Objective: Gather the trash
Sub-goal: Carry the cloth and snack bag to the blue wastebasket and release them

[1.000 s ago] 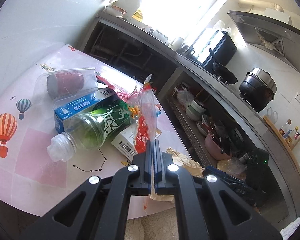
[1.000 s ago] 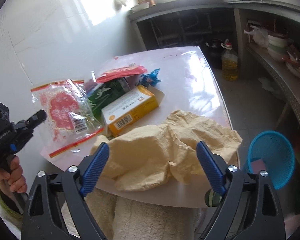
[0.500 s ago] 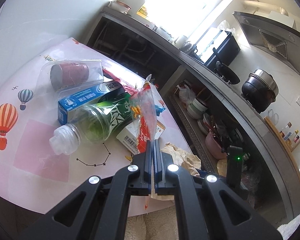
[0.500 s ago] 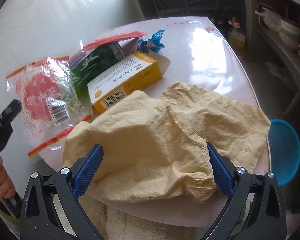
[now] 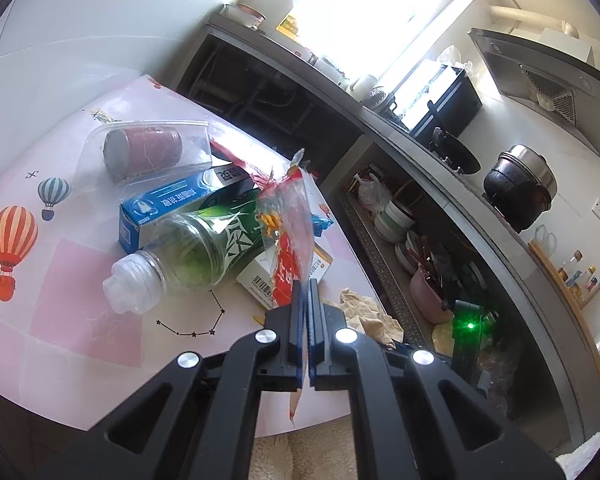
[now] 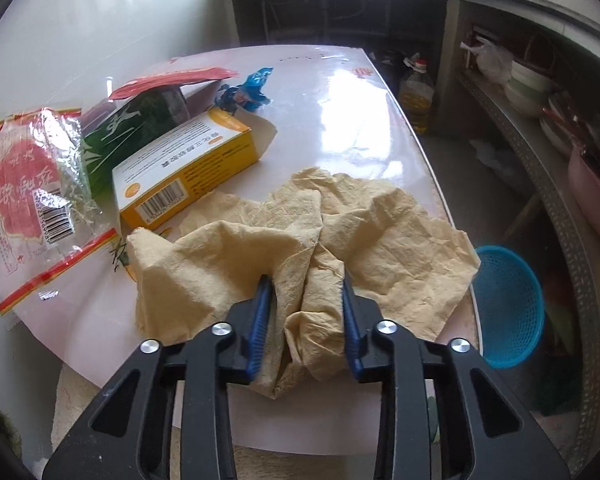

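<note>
My left gripper (image 5: 305,286) is shut on a clear and red plastic wrapper (image 5: 290,224), which it holds up above the table; the same wrapper (image 6: 32,188) shows at the left of the right wrist view. My right gripper (image 6: 307,288) points down at a crumpled tan paper towel (image 6: 380,236) at the table's near edge. Its jaws are closing, with a bunched fold of the towel between the blue pads (image 6: 262,312), which press into it. A green bottle (image 5: 196,248), a blue box (image 5: 172,204), a yellow box (image 6: 184,168) and a clear cup (image 5: 148,148) lie on the table.
The pink table (image 6: 348,100) stands against a white wall. A blue basket (image 6: 504,304) sits on the floor to its right, beside an oil bottle (image 6: 418,100) and shelves of bowls (image 6: 528,84). A small blue wrapper (image 6: 248,90) lies behind the yellow box.
My right gripper dropped onto the paper towel and its wide jaws closed in, bunching a fold between them. My left gripper stayed shut on the wrapper and barely moved.
</note>
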Motion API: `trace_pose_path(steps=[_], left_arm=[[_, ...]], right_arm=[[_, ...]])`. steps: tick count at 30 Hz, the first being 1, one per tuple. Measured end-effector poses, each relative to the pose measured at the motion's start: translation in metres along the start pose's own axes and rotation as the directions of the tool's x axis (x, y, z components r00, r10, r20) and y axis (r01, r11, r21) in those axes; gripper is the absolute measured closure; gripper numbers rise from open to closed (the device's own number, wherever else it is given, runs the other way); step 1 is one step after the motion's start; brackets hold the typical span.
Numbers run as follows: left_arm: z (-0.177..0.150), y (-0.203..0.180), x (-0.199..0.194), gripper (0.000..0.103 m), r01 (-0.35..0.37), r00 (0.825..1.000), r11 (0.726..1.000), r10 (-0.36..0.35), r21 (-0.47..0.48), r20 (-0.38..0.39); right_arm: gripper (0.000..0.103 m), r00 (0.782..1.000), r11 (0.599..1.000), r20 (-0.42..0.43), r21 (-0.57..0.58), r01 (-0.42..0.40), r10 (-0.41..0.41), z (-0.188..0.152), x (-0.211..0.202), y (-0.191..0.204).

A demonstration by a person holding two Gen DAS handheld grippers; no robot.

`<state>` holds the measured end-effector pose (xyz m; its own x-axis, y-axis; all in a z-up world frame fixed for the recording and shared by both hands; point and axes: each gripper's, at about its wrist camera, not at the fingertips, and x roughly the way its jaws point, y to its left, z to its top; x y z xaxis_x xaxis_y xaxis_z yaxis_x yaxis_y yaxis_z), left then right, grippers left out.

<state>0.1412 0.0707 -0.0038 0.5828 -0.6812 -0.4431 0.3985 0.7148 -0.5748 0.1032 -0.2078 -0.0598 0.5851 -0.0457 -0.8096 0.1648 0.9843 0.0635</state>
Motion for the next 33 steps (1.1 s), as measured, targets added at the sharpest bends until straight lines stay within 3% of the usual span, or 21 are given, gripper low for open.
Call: trace_pose_path(steps=[4,13,24,33], left_arm=[[0.001,-0.006,0.000,0.102,0.016,1.000,1.000,-0.016,0.023,0.002],[0.006,-0.030,-0.002,0.102,0.035,0.999,0.996,-0.037,0.077,0.013],[0.012,-0.082,0.019,0.102,0.109,0.994,0.978,-0.108,0.176,-0.016],[0.013,-0.153,0.072,0.102,0.188,0.981,0.937,-0.162,0.294,-0.111]], right_arm=[[0.096,1.000,0.997,-0.002,0.072,-0.016,0.016,0.003,0.001,-0.013],[0.098,0.995,0.977,0.064,0.192,-0.092,0.081,0.007,-0.022,-0.037],[0.098,0.984,0.940,0.176,0.330,-0.084,0.026,0.001,-0.061,-0.098],[0.098,0.972,0.875,0.219,0.483,-0.026,-0.091,-0.021,-0.079,-0.170]])
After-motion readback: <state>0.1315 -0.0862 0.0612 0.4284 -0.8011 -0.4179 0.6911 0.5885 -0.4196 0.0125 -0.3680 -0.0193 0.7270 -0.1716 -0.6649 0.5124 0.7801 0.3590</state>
